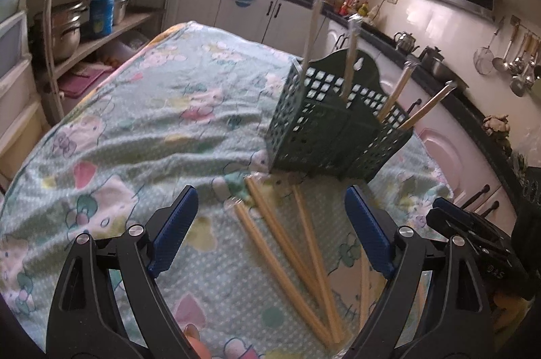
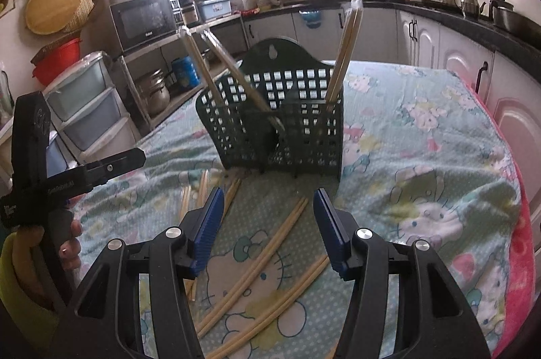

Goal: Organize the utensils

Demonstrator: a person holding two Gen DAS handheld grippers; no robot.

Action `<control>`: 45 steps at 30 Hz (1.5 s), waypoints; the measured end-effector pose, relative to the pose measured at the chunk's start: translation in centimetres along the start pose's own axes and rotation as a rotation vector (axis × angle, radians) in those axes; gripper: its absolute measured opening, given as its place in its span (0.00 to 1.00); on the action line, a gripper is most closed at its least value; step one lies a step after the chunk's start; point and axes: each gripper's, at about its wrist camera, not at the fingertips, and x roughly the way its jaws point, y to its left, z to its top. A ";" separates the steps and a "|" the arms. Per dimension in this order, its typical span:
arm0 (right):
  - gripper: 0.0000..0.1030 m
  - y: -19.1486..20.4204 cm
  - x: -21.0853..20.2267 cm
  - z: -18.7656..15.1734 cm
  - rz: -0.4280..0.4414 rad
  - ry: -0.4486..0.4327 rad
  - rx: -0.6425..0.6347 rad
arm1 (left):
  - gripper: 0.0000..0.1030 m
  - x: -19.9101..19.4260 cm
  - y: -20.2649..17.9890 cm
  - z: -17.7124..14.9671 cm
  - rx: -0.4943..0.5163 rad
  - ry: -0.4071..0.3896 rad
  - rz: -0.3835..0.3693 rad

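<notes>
Loose chopstick pairs (image 1: 280, 244) lie flat on the table's cloth (image 1: 135, 136), just in front of the green utensil basket (image 1: 338, 129), on its near side. Their long axes run from the basket's foot back toward the tools, fanned slightly.

Left tool (image 1: 270, 230): spread wide, nothing between the jaws. The fan lies directly ahead and below it, roughly in line with the jaws rather than across them. Right tool (image 2: 268, 230): partly spread, empty, with two pairs (image 2: 263, 271) lying on a diagonal beneath it. Both are about equally near; each has its own sticks.

Likely next move: a turn of the wrist to set the jaws across a pair.

Materials: pale wooden sticks, slim and smooth, seemingly in clear wrappers. Basket is rigid dark-green plastic lattice with an arched back and hanging hole; four pairs already stand in it, leaning. Cloth is soft, wrinkled, cartoon-printed.
</notes>
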 end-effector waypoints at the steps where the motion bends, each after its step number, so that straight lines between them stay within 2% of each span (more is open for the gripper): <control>1: 0.52 0.0 0.2 -0.2 0.000 0.009 0.002 | 0.77 0.2 0.4 -0.2 -0.007 0.012 0.002; 6: 0.51 -0.2 1.7 -0.8 -0.015 0.062 0.013 | 0.74 1.3 1.2 -1.2 -0.027 0.069 0.006; 11: 0.51 -0.8 3.8 -1.4 -0.035 0.142 0.029 | 0.57 2.9 1.9 -2.2 -0.051 0.133 -0.018; 13: 0.51 -0.9 4.4 -1.6 -0.035 0.164 0.033 | 0.45 3.5 2.0 -2.4 -0.060 0.155 -0.022; 16: 0.51 -1.0 5.5 -1.6 -0.043 0.195 0.028 | 0.33 4.7 2.6 -2.8 -0.089 0.197 -0.041; 20: 0.51 -1.2 7.0 -1.6 -0.046 0.238 0.034 | 0.28 6.1 3.5 -3.0 -0.142 0.242 -0.066; 27: 0.43 -2.3 10.0 -1.2 -0.025 0.315 0.094 | 0.25 7.2 4.1 -2.2 -0.175 0.257 -0.074; 34: 0.40 -2.1 11.8 -0.2 -0.049 0.330 0.098 | 0.22 8.1 4.5 -1.5 -0.178 0.263 -0.063; 42: 0.14 -2.2 12.7 0.4 -0.088 0.317 0.103 | 0.22 9.1 4.4 -0.6 -0.171 0.267 -0.052; 45: 0.11 -2.7 12.4 0.5 -0.060 0.300 0.131 | 0.14 9.3 4.5 -0.4 -0.173 0.268 -0.041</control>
